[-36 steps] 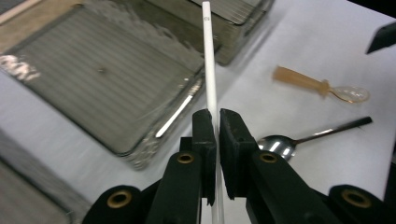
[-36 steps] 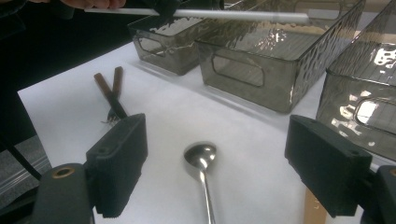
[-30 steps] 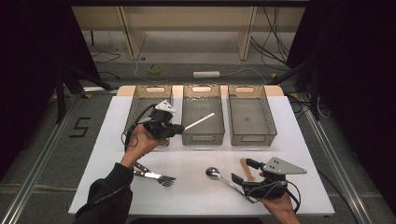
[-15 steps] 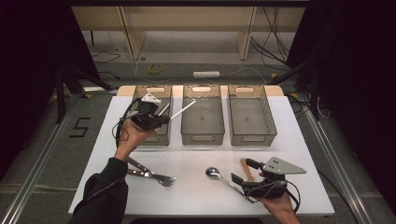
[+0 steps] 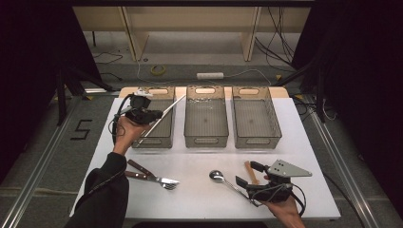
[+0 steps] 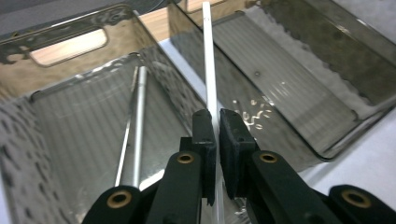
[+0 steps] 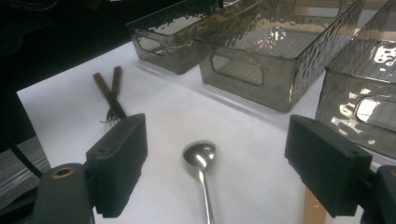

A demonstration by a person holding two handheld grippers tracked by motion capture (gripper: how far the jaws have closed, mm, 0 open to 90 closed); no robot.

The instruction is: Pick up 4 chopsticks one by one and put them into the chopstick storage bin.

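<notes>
My left gripper hangs over the left grey bin, shut on a thin white stick that points up and to the right. In the left gripper view the stick runs straight out from between the pressed jaws of the left gripper, and a metal rod lies on that bin's floor. My right gripper rests near the table's front right with its jaws wide open. In the right gripper view a steel spoon lies on the table ahead of the open right gripper, untouched.
Middle bin and right bin stand beside the left one at the back. A wooden-handled fork and knife lie at the front left. The spoon and a wooden piece lie by the right gripper.
My left gripper has carried the white stick leftward, from above the middle bin to above the left bin. The right gripper has stayed where it was.
</notes>
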